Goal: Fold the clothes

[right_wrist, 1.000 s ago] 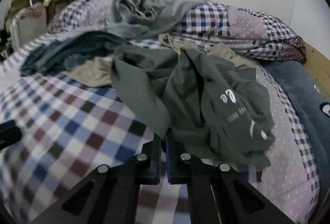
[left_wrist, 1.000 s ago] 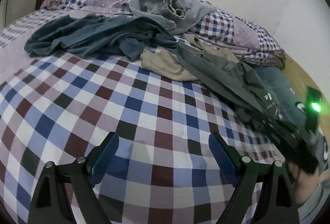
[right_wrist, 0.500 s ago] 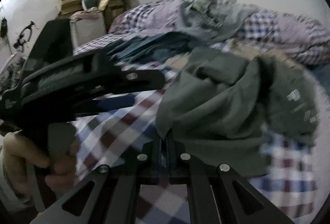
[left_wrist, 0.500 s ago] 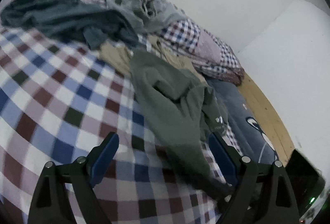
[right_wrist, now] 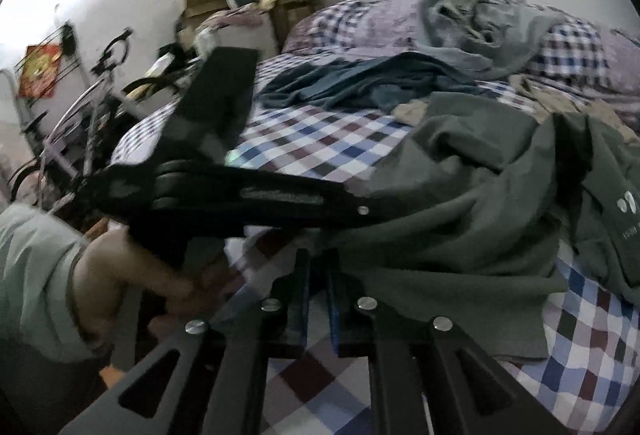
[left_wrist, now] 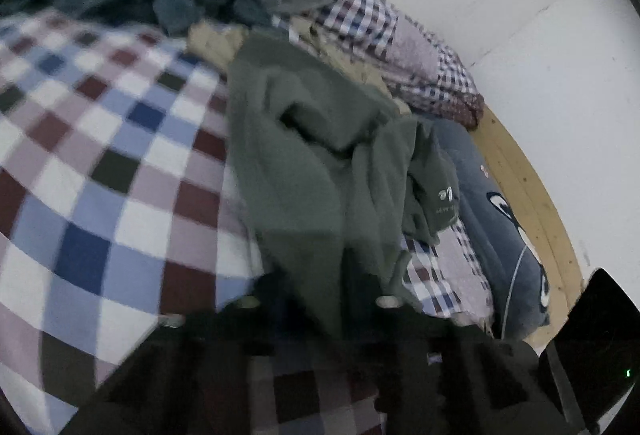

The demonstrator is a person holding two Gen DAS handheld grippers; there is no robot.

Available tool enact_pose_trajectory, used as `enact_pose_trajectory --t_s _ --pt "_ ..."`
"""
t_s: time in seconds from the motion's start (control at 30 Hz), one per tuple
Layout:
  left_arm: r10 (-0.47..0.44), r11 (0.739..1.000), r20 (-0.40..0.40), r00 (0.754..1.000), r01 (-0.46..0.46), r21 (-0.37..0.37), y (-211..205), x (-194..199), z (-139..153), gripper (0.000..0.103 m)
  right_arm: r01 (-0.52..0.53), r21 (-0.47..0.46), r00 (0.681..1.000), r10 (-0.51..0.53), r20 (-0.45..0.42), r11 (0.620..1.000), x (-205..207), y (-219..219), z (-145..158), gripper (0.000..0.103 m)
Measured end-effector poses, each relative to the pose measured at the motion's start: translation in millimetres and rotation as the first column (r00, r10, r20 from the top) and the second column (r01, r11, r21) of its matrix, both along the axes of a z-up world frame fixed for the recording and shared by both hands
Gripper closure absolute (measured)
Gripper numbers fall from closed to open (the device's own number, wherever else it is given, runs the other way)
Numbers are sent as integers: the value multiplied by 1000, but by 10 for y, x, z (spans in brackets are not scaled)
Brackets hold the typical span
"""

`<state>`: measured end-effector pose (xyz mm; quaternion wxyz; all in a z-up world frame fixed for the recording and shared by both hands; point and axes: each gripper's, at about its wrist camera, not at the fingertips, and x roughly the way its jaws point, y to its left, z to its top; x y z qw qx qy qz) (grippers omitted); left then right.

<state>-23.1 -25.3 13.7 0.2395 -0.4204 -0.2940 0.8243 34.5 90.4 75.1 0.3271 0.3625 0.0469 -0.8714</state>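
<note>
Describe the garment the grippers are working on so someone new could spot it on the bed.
On the checked bedspread, look at the near edge of the clothes heap. The olive green shirt lies closest, ahead of the dark teal garment and the grey one. Only it carries small white print.

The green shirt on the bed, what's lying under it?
Under the green shirt lies the checked bedsheet, and a beige garment pokes out at its far edge. Whatever else it covers is hidden.
</note>
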Motion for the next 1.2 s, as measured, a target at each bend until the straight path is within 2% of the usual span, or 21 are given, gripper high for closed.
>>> enact_pose_trajectory --t_s 0.07,0.1,0.13,0.2,0.23,0.33,0.43,0.5,0.57,0.67,0.73,0.87,0.93,1.03,1.13,1.2 --pt "30 1000 -27 999 -31 -7 -45 30 48 99 6 3 1000 -6 0 1000 -4 62 13 76" --pt "45 999 -44 998 -45 2 -81 41 90 99 9 5 1000 -9 1 1000 -5 94 19 66" --pt "60 998 -61 996 -59 13 -118 52 134 99 12 7 1000 -12 1 1000 -7 125 26 61" --pt "100 995 -97 990 -98 24 -216 63 251 100 18 10 1000 -18 1 1000 -11 187 38 57" --pt "118 993 -117 986 -116 27 -271 55 320 100 53 7 999 -53 3 999 -39 284 48 56" --pt "207 978 -178 962 -201 54 -553 96 499 100 251 -16 968 -250 16 968 -198 764 88 54" --pt "322 947 -237 917 -308 94 -912 163 682 101 444 -45 896 -443 37 895 -348 1268 128 54" --pt "404 915 -277 872 -391 102 -1156 217 808 101 548 -80 836 -545 60 832 -374 1557 137 54" --pt "472 881 -295 831 -460 111 -1377 280 885 101 630 -106 777 -624 88 770 -383 1788 128 54" --pt "542 836 -307 782 -537 108 -1582 338 955 101 711 -131 703 -695 152 691 -383 2035 65 52" --pt "573 811 -326 752 -576 99 -1664 395 1011 101 727 -139 686 -701 195 673 -416 2090 25 52" --pt "621 761 -369 692 -645 71 -1811 502 1088 101 719 -104 692 -694 197 687 -466 2023 -18 52" --pt "629 751 -348 695 -659 39 -1875 454 1032 101 704 -81 706 -682 193 706 -476 1946 -56 52" --pt "646 736 -244 724 -675 -53 -1964 278 823 101 700 -33 706 -685 181 713 -495 1867 -131 52" --pt "640 746 -142 755 -655 -122 -1974 127 624 101 705 -5 697 -691 192 709 -521 1832 -207 52" --pt "635 747 -124 763 -647 -153 -1949 92 565 100 708 -3 691 -691 213 707 -541 1826 -252 52"
